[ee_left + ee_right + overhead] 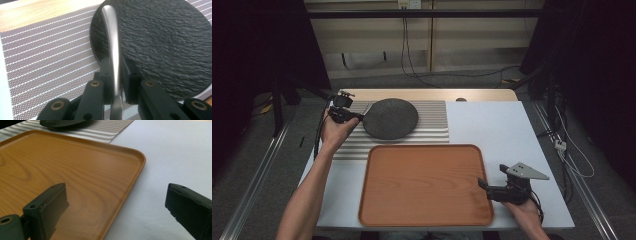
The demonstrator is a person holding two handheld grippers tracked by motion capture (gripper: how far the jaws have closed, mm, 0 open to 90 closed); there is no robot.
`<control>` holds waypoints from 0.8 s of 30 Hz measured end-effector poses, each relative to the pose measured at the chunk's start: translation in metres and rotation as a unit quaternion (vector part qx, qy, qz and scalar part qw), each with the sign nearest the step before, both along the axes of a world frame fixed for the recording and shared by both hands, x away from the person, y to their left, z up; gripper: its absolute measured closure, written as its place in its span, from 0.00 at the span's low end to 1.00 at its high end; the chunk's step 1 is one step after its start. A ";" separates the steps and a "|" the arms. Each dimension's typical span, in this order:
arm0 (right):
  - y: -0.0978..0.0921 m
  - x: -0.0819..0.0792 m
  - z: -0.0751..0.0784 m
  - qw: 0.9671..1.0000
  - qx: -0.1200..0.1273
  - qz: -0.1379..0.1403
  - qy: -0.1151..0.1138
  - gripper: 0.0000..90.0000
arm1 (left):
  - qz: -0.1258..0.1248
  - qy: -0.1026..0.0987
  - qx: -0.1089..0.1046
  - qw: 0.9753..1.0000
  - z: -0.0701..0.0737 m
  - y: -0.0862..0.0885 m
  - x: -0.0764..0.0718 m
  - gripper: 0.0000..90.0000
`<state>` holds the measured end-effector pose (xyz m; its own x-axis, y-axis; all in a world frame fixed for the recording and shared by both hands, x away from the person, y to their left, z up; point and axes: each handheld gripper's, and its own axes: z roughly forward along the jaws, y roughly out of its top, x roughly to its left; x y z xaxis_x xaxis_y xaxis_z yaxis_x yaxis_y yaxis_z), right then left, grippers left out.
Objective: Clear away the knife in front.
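Between left gripper (pixel 116 75) jaws — metal handle (pixel 112 37), clamped

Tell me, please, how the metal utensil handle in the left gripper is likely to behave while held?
The metal handle looks smooth and polished, so it may slip between the left gripper pads. It appears rigid, unlikely to flex. Gripped on its narrow edges, it might pivot above the slate plate.

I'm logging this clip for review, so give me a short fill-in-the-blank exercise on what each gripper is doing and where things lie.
1. The left gripper is shut on a silver metal ____.
2. The round dark slate plate lies on the ____ placemat.
3. The right gripper is ____, over the right edge of the brown wooden tray.

Missing words: utensil handle; striped; open
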<state>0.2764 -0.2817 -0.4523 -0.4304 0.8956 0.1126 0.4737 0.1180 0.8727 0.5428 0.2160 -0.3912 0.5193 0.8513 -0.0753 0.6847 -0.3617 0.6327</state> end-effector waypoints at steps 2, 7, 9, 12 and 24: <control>0.000 0.000 0.000 1.000 0.000 -0.001 0.000 0.04 | -0.007 -0.001 0.003 1.000 0.002 -0.001 -0.003 0.89; 0.000 -0.001 0.001 1.000 0.000 -0.001 -0.001 0.04 | -0.018 -0.011 0.001 1.000 0.005 -0.006 -0.012 0.89; 0.000 -0.001 0.001 1.000 0.000 -0.001 -0.001 0.04 | -0.022 -0.014 0.000 1.000 0.006 -0.008 -0.015 0.89; 0.000 -0.001 0.001 1.000 0.000 -0.001 -0.001 0.04 | -0.030 -0.017 0.002 0.999 0.008 -0.012 -0.021 0.89; 0.000 -0.002 0.001 1.000 -0.001 0.000 -0.001 0.04 | -0.069 -0.036 0.008 0.997 0.016 -0.029 -0.044 0.89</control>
<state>0.2748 -0.2814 -0.4513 -0.4302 0.8960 0.1105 0.4716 0.1186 0.8738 0.4986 0.1866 -0.3748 0.6358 0.7715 -0.0213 0.5808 -0.4601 0.6716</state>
